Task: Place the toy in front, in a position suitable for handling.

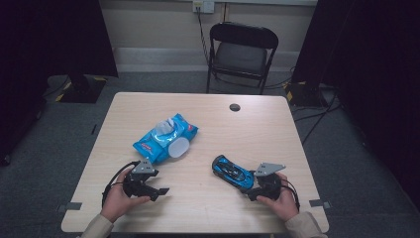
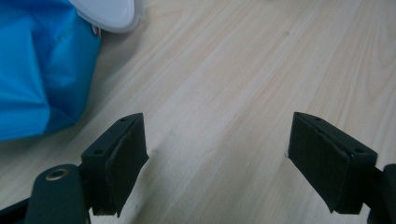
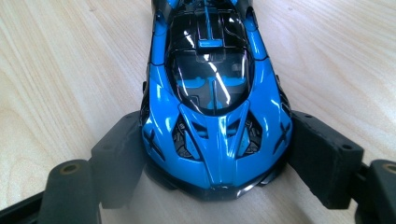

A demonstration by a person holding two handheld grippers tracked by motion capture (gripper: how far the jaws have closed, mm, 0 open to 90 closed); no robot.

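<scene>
Blue toy car (image 3: 217, 107) clamped at its nose by my right gripper (image 3: 217, 154), my left gripper (image 2: 217, 149) apart over bare wooden table (image 2: 233, 70), blue wipes pack (image 1: 165, 137) nearby

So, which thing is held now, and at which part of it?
The right gripper grips the blue toy car by the two sides of one end. The left gripper holds nothing.

From my station the high view looks dim and soft, its dark side curtains (image 1: 49, 34) nearly black. Overhead light glints in streaks on the glossy blue toy car (image 3: 215, 93). Both gripper views are brighter, with the nearest black parts blurred.
</scene>
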